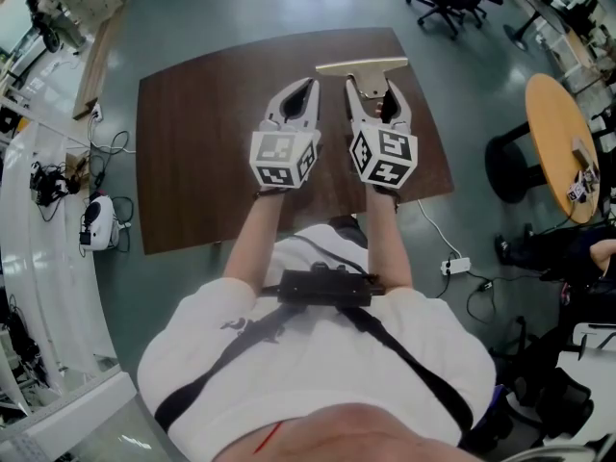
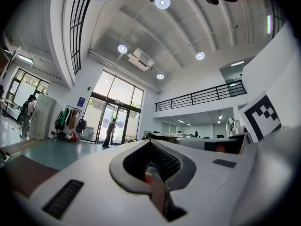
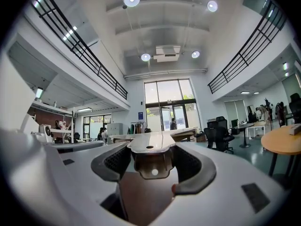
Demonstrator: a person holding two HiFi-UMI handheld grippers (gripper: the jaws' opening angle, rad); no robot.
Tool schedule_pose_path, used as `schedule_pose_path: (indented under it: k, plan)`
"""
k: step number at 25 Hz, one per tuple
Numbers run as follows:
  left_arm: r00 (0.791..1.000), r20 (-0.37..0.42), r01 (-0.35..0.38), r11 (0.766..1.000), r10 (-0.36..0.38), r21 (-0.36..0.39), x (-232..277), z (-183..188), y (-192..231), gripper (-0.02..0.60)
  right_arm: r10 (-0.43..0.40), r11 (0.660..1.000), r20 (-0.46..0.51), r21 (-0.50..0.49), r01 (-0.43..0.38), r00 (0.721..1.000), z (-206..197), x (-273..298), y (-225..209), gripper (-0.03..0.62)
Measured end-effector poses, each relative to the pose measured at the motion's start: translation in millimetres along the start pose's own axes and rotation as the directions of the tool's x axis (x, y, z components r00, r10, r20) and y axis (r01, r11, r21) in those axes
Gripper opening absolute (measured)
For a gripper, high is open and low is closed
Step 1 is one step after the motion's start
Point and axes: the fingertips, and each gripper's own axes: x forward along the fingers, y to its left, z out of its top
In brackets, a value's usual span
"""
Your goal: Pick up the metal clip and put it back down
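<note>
- The bench [image 1: 192, 162] is a dark wood top; both hand-held grippers rest on or just over it, side by side near its far edge.
- The right hand-held gripper [image 1: 375, 87] has its jaws spread wide, with the body of the metal clip [image 1: 361, 66] between them.
- The right gripper view shows the metal clip [image 3: 151, 157] filling the gap, and the ribbed pads [image 3: 117, 160] sit against both of its sides, so it looks gripped.
- The clip's wide flat bar lies crosswise just past the jaw tips at the far edge of the bench. Its narrower part points back into the right hand-held gripper [image 3: 153, 163].
- I cannot tell whether the clip is lifted or resting on the bench.
- The left hand-held gripper [image 1: 306, 89] has its jaws together at the tips and holds nothing.
- The left gripper view confirms this: the left hand-held gripper [image 2: 153, 166] has its pads closed up, and only the room shows beyond them.
- The left one sits just beside the right one and is not touching the clip.
- A round wooden table [image 1: 558, 142] stands on the floor to the right, well apart from the bench.
- A power strip [image 1: 454, 266] lies on the floor near the bench's right corner.
</note>
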Motion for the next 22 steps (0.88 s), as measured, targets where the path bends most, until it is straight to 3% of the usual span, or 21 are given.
schedule_pose_path:
  k: [15, 22]
  plan:
    - [0.998, -0.054, -0.024, 0.997, 0.02, -0.074, 22.4, -29.0, -1.4, 0.014, -0.033, 0.999, -0.07, -0.014, 0.032, 0.997, -23.6, 11.1, -30.0, 0.295]
    - [0.996, -0.094, -0.011, 0.997, 0.003, -0.082, 47.6, -47.6, -9.1, 0.014, -0.045, 0.999, -0.101, 0.004, 0.045, 0.994, -33.2, 25.0, -64.9, 0.295]
